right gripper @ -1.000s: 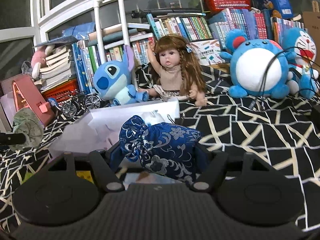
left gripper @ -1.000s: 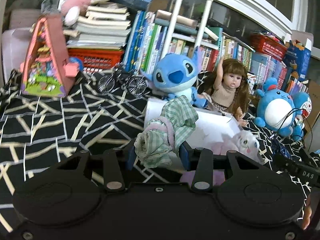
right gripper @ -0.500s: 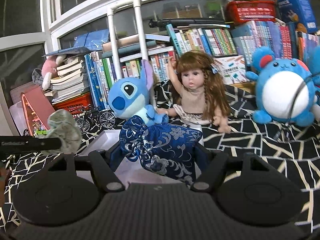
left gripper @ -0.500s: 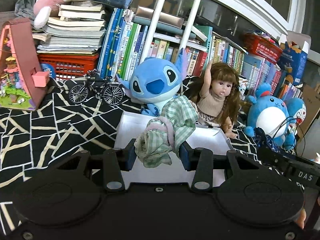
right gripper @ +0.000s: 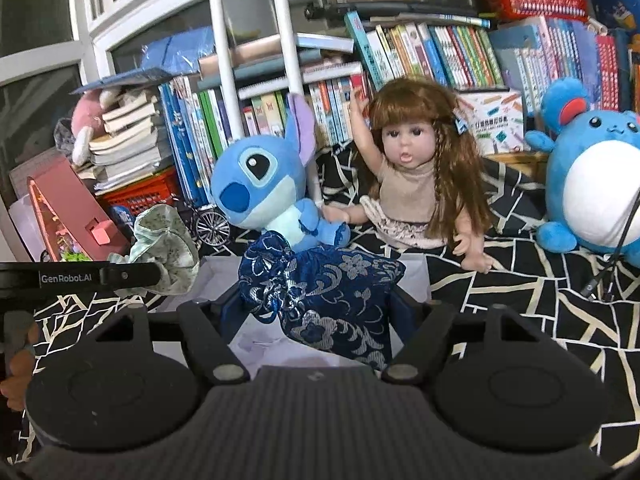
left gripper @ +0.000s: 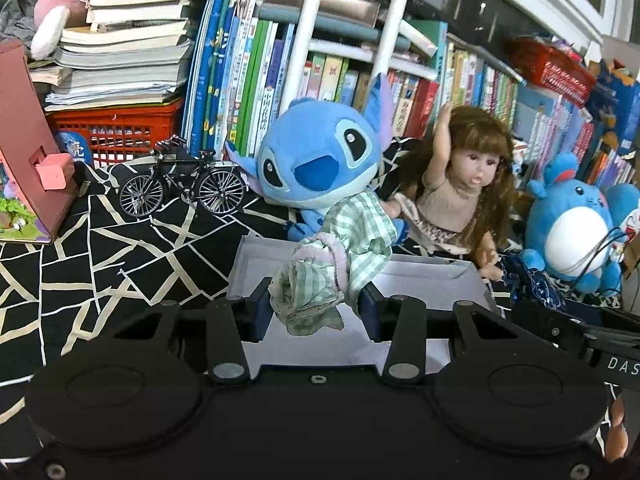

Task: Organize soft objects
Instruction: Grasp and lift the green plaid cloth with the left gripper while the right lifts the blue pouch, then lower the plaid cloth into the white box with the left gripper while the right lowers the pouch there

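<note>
My left gripper (left gripper: 312, 304) is shut on a green checked cloth pouch (left gripper: 340, 256) tied with a pink fuzzy cord, held above the white box (left gripper: 432, 280). In the right wrist view the same pouch (right gripper: 164, 248) shows at the left, on the left gripper's finger. My right gripper (right gripper: 316, 308) is shut on a dark blue brocade drawstring bag (right gripper: 324, 288), also over the white box (right gripper: 416, 276). Just behind the box sit a blue plush alien (left gripper: 320, 164) and a long-haired doll (left gripper: 460, 192).
A black cloth with pale lines (left gripper: 100, 248) covers the surface. A toy bicycle (left gripper: 182, 188), a pink playhouse (left gripper: 24, 152) and a red basket (left gripper: 116, 128) stand at the left. A round blue plush (right gripper: 596, 184) sits at the right. Book rows and white posts (right gripper: 286, 64) close the back.
Both grippers have carried their bags forward toward the plush and doll, and now hang over the white box. The box's inside, with a pale plush in it earlier, has slid under the grippers.
</note>
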`<action>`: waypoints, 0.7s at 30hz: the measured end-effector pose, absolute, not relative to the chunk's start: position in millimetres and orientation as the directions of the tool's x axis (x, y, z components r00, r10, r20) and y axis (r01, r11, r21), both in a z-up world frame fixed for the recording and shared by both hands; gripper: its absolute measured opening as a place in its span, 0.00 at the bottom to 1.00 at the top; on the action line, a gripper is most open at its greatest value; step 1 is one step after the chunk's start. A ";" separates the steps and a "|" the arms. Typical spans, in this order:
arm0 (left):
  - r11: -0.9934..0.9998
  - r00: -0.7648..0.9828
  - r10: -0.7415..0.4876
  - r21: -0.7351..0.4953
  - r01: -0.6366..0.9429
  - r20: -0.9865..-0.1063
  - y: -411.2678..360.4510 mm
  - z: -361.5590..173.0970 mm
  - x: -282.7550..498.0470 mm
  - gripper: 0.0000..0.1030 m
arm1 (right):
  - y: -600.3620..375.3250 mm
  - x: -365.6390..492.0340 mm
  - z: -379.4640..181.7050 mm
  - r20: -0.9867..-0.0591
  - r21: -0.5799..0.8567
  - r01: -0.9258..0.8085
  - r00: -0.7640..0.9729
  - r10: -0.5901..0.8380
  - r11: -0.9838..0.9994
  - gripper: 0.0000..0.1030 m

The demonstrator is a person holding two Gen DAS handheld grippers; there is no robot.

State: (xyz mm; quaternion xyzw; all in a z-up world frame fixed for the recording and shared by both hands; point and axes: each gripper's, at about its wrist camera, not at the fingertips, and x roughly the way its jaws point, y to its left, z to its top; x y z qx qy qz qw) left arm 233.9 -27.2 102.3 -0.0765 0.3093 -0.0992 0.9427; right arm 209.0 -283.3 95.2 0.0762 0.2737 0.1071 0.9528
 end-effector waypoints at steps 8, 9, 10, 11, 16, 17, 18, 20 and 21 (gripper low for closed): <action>0.974 0.744 -0.215 -0.191 0.119 -0.633 -34.1 90.8 268.3 0.41 | -278.4 236.5 86.0 -0.552 0.200 -0.141 0.801 0.231 0.969 0.72; 0.974 0.739 -0.216 -0.195 0.115 -0.638 -34.9 88.9 271.4 0.41 | -277.0 239.4 84.7 -0.556 0.197 -0.141 0.799 0.229 0.970 0.72; 0.974 0.735 -0.216 -0.199 0.112 -0.643 -35.1 87.1 273.2 0.41 | -275.1 241.4 82.9 -0.561 0.194 -0.142 0.795 0.229 0.971 0.72; 0.973 0.730 -0.217 -0.202 0.110 -0.648 -36.1 84.9 275.5 0.41 | -273.2 243.0 81.4 -0.565 0.193 -0.145 0.792 0.231 0.970 0.72; 0.975 0.715 -0.210 -0.193 0.107 -0.666 -40.1 74.5 281.1 0.41 | -261.7 249.4 73.8 -0.588 0.171 -0.171 0.772 0.240 0.970 0.72; 0.976 0.713 -0.209 -0.190 0.107 -0.670 -40.7 72.5 281.5 0.41 | -258.9 250.5 72.2 -0.594 0.166 -0.178 0.767 0.242 0.970 0.72; 0.976 0.709 -0.209 -0.190 0.107 -0.673 -41.0 70.8 281.7 0.41 | -256.5 251.3 70.5 -0.598 0.161 -0.184 0.763 0.244 0.970 0.72; 0.976 0.703 -0.208 -0.187 0.108 -0.680 -41.5 67.6 282.4 0.41 | -251.1 252.7 67.0 -0.607 0.147 -0.197 0.756 0.245 0.969 0.72; 0.977 0.702 -0.205 -0.183 0.108 -0.682 -41.7 66.3 282.5 0.41 | -249.1 253.0 65.4 -0.611 0.141 -0.203 0.752 0.246 0.969 0.72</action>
